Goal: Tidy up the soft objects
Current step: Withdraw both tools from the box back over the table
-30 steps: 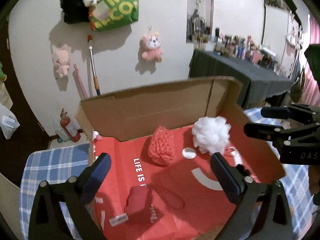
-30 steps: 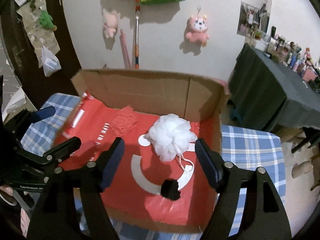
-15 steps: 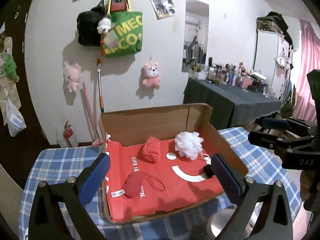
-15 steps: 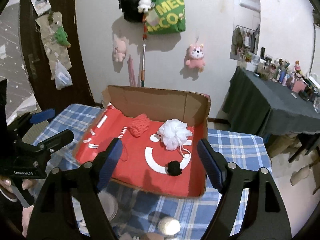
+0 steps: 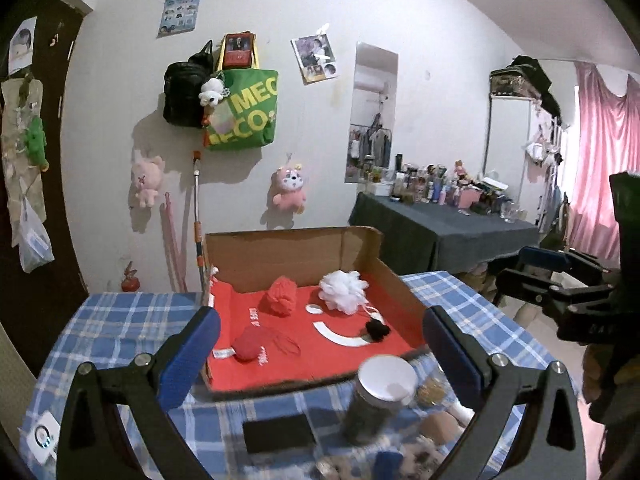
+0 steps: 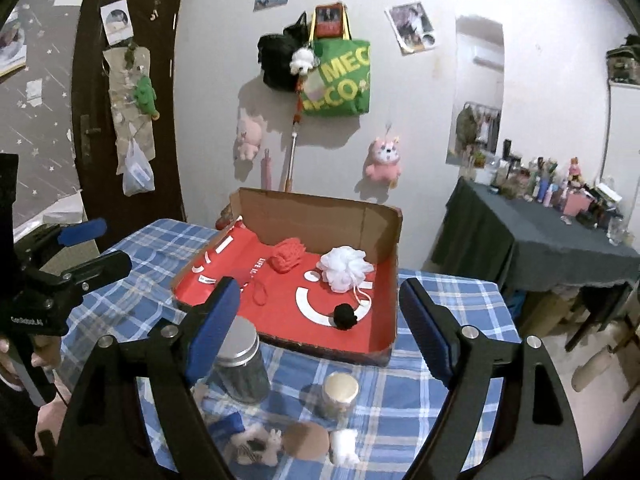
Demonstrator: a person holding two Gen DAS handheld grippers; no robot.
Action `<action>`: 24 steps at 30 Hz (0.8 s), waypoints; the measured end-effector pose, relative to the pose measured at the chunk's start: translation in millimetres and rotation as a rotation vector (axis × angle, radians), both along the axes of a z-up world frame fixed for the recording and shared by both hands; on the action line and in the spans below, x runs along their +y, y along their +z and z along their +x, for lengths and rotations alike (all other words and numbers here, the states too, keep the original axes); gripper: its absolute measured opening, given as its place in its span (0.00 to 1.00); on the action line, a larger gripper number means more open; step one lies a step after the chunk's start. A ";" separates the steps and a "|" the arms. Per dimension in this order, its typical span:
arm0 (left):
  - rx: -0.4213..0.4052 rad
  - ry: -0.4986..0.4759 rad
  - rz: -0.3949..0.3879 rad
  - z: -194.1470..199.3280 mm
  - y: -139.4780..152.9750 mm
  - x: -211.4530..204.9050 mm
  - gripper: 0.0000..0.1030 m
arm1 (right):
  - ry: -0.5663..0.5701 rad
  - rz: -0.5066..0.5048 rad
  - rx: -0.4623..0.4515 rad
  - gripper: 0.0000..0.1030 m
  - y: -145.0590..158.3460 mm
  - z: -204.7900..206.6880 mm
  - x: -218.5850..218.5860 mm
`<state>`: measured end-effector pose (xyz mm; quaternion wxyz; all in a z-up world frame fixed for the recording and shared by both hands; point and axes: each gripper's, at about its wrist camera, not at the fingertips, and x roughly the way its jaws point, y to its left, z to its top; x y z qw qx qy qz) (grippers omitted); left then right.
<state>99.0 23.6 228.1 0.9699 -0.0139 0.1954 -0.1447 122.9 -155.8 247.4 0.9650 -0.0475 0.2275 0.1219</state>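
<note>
Both tongs hang above the near edge of the checked table (image 6: 432, 364) with nothing between them: the left gripper (image 5: 320, 344) spread wide, the right gripper (image 6: 320, 324) with jaws opening. Farther off, the cardboard box (image 6: 320, 216) with a red lining holds a white pouf (image 6: 345, 266), an orange knit piece (image 6: 286, 258), a red pouch (image 5: 250, 342) and a black pompom (image 6: 345, 316). Two metal-lidded jars (image 6: 240, 360) stand just near of it.

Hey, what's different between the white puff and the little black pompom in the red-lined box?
The white puff is fluffy white mesh; the black pompom is dark and dense. The puff is clearly bigger. The puff trails a white cord loop; I see none on the pompom. The puff sits closer to the box's tall back wall, the pompom nearer its open front edge, on the white arc print. Both are soft, roundish and lie loose on the red lining.
</note>
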 end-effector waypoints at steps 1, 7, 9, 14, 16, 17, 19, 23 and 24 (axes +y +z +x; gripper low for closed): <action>-0.007 0.006 0.001 -5.5 -1.9 -0.6 1.00 | 0.000 0.005 -0.005 0.79 -2.5 -6.5 -0.7; -0.039 0.004 -0.020 -35.6 -14.9 -0.4 1.00 | -0.012 0.065 -0.043 0.80 -19.3 -42.7 -8.7; -0.066 0.018 -0.006 -47.2 -22.4 -2.2 1.00 | -0.036 0.053 -0.069 0.85 -26.2 -56.4 -8.1; -0.117 0.046 0.024 -68.8 -38.6 -8.6 1.00 | -0.085 0.025 -0.127 0.88 -45.6 -82.4 -6.4; -0.135 0.054 0.037 -77.8 -45.3 -10.9 1.00 | -0.101 0.017 -0.151 0.88 -54.6 -91.5 -4.5; -0.146 0.063 0.042 -82.8 -49.9 -12.2 1.00 | -0.108 0.016 -0.157 0.88 -57.6 -94.4 -4.6; -0.155 0.071 0.044 -89.0 -56.8 -13.6 1.00 | -0.119 0.012 -0.165 0.88 -66.4 -99.6 -4.2; -0.143 0.079 0.028 -96.7 -73.3 -13.8 1.00 | -0.138 0.027 -0.174 0.93 -86.4 -107.3 -5.1; -0.146 0.086 0.036 -100.2 -78.1 -16.0 1.00 | -0.140 0.036 -0.168 0.93 -92.0 -107.9 -4.8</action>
